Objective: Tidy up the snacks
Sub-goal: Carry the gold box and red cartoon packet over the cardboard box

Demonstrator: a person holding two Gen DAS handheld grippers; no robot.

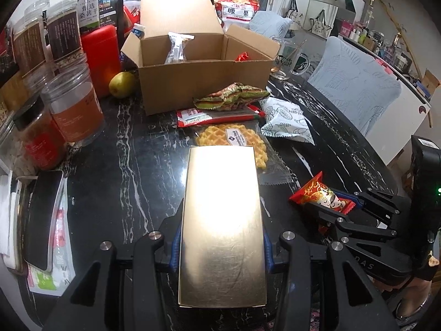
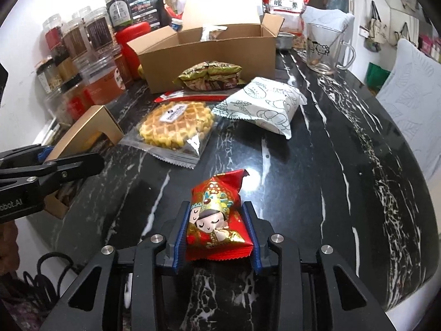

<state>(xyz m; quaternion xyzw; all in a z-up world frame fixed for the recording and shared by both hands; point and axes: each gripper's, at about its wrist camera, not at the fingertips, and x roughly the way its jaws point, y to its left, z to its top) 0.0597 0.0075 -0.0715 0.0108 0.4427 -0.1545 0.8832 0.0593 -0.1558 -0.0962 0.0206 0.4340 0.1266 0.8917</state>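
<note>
Your left hand-held gripper [image 1: 220, 237] clamps the gold box [image 1: 222, 226] and your right hand-held gripper [image 2: 217, 237] pinches the red packet [image 2: 217, 220] above the counter [image 2: 317, 165], both presumably bound for the open carton [image 2: 209, 52] behind.

Behind the open cardboard box [image 2: 209, 52], the white-and-red bag [image 2: 286, 11] reads "腰果", and the left gripper [image 2: 91, 162] body shows "bbot.AI".

Both handheld tools are matte black linkage grippers, the left gripper [image 1: 222, 237] and the right gripper [image 2: 217, 237], with round silver pivot screws, ribbed blue finger pads [image 2: 180, 244], white lettering on the side, and one green indicator light.
</note>
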